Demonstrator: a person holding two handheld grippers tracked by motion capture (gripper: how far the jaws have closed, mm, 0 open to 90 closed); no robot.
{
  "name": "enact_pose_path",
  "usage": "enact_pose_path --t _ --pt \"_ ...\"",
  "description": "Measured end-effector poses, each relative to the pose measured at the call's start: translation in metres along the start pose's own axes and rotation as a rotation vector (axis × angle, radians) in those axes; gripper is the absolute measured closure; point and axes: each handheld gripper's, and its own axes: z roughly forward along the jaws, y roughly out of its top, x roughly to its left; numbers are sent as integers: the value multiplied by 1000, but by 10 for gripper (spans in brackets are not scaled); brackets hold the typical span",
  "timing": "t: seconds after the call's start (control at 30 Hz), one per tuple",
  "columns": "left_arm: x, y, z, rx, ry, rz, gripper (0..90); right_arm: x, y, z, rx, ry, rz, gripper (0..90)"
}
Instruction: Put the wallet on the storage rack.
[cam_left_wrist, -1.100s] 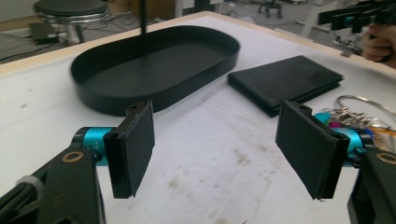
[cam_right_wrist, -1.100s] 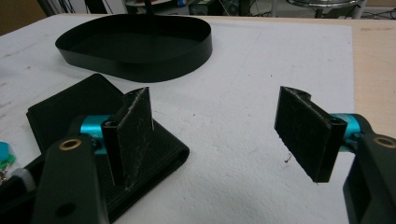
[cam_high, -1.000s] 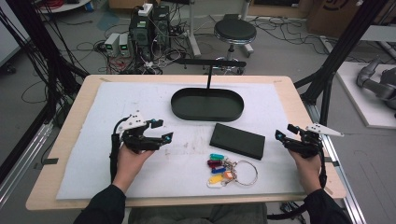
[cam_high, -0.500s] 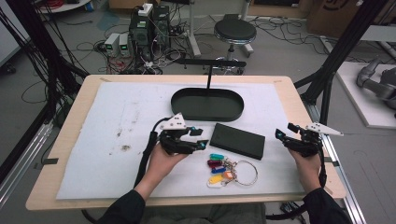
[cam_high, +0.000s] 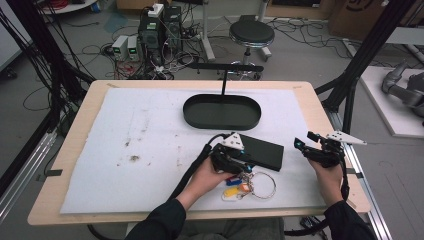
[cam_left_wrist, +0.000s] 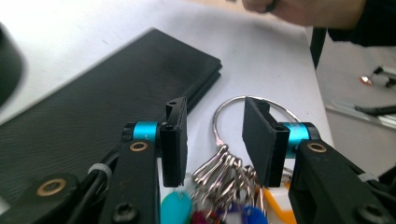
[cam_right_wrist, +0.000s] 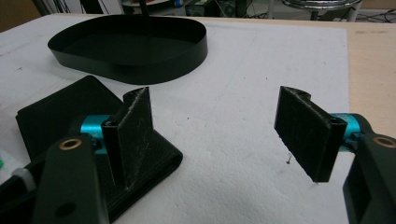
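Observation:
A metal key ring with several coloured tags (cam_high: 231, 191) lies on the white mat near the front edge. My left gripper (cam_high: 245, 167) is right over it, open. In the left gripper view the two jaws straddle the ring's clips (cam_left_wrist: 223, 170) without touching them, the left gripper (cam_left_wrist: 215, 135) low over the mat. A flat black wallet (cam_high: 262, 151) lies just behind the keys, beside the left jaw (cam_left_wrist: 93, 107). My right gripper (cam_high: 303, 140) hovers open to the right of the wallet (cam_right_wrist: 56, 116), its jaws wide apart and holding nothing (cam_right_wrist: 219, 126).
A black oval tray (cam_high: 221, 111) with an upright post stands behind the wallet at mid-table, also in the right gripper view (cam_right_wrist: 130, 46). The white mat (cam_high: 125, 150) covers most of the wooden table, with small dark stains at the left. The table's right edge is close to the right hand.
My left gripper has travelled from the left half of the mat rightward to the key ring and now straddles its clips. The right gripper has stayed in place, open.

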Motion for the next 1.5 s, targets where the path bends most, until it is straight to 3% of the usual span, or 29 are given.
enact_pose_path --t 0.1,0.37,0.63,0.73,0.87,1.0,1.3,1.5 --pt "-2 5 18 77 -20 3 621 0 0 1 -2 -1 -3 284" --pt "-5 12 52 214 33 27 662 0 0 -1 1 2 2 284" --pt "-13 12 54 231 85 106 811 1 0 -1 0 1 -2 284" --pt "-18 10 54 221 112 141 854 1 0 -1 -3 0 -4 284" --pt "-13 7 51 186 93 99 860 1 0 -1 -7 -1 -3 284" --pt "-9 9 36 89 77 67 862 0 0 -2 -7 1 5 284" --pt "-12 13 -4 -92 158 129 863 0 0 -1 -9 -3 5 284" --pt "-21 12 -17 -123 136 178 863 -1 0 -1 -11 -3 3 284"
